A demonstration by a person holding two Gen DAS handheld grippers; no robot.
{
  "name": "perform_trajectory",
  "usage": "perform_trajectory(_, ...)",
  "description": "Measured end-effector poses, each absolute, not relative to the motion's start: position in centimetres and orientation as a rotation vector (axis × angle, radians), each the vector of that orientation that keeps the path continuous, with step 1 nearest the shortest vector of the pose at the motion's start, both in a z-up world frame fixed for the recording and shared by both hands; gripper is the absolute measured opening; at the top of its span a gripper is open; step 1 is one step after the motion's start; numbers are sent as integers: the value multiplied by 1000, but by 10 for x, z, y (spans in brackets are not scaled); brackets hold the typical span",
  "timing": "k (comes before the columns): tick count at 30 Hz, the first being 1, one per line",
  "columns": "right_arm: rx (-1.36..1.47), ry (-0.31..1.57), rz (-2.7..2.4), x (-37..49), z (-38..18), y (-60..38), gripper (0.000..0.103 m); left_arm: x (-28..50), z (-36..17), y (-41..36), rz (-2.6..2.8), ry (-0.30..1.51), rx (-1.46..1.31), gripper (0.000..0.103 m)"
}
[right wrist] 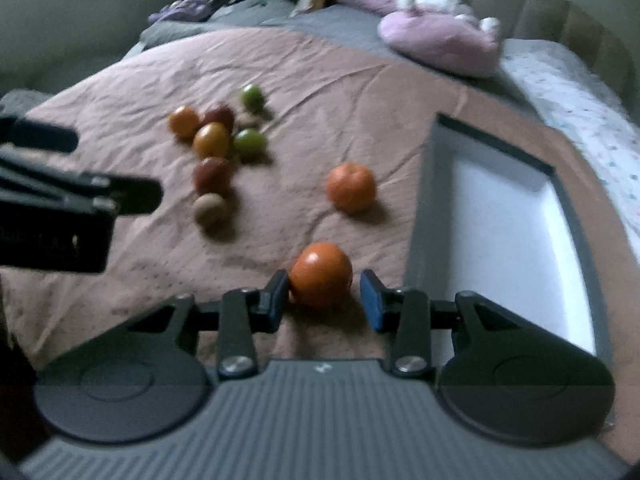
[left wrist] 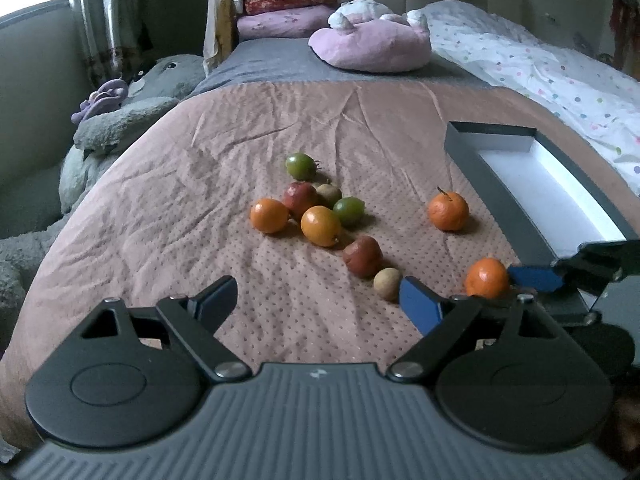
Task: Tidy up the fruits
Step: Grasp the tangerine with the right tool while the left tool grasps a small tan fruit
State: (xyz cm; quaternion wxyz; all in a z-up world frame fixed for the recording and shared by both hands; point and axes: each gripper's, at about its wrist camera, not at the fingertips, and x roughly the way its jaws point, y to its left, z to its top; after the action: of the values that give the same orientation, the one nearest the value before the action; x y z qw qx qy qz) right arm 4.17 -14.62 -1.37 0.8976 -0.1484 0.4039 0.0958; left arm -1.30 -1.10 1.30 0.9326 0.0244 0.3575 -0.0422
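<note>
The near orange (right wrist: 321, 274) is showing a smooth, glossy skin with a highlight. The pink bedspread (left wrist: 248, 128) is looking like matt, wrinkled, dotted cloth. The far box (left wrist: 532, 184) is appearing matt, like card.

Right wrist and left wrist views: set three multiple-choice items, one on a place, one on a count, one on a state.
1. In the right wrist view, the box lies where relative to the fruit pile? A to its left; B to its right; C on top of it.
2. How many green fruits are on the bedspread? A one; B two; C four.
3. The left gripper is: A open and empty; B shut on an orange; C shut on the box.

1 B, the box runs along the picture's right side. 2 B, two green ones sit in the pile. 3 A, its jaws stand wide apart over bare bedspread.
</note>
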Motion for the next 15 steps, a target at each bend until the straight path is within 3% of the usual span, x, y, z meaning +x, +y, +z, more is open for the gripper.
perform_trajectory(8, -193, 773, 254, 18, 11, -172, 35, -8, 5, -23, -142, 740, 62, 90)
perform_trajectory(15, -135, 732, 254, 1, 32, -202, 35, 4, -8, -43, -205, 777, 99, 71)
